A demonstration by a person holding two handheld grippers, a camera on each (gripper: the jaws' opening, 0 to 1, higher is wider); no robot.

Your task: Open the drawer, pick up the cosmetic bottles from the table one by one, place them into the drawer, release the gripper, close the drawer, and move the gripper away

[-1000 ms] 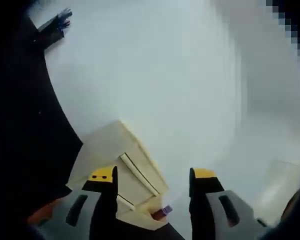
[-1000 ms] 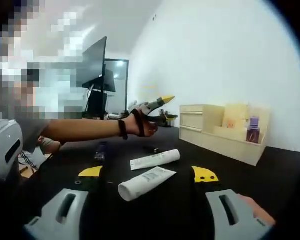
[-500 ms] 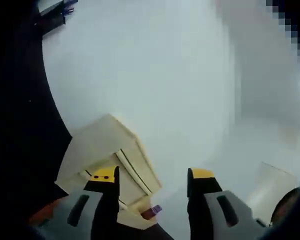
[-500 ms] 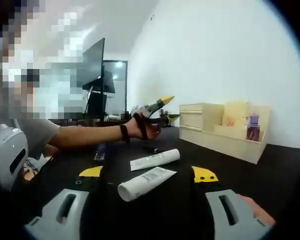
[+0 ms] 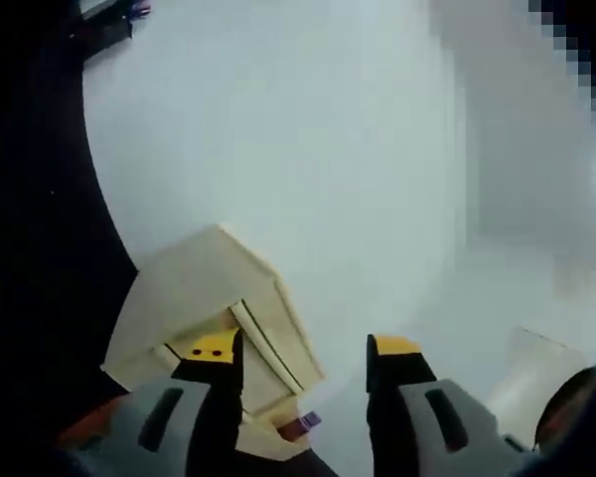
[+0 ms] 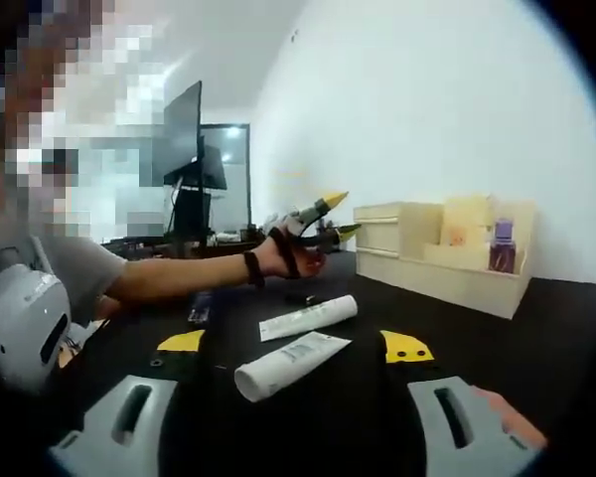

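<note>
Two tubes lie on the table before the drawer unit.

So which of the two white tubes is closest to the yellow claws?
The fatter tube lying right between the right gripper tips; the thinner tube lies farther back.

left tongs held agape, right tongs agape, left forearm outstretched

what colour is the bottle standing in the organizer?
Purple bottle in the cream wooden organizer; clearest in the right gripper view.
</note>
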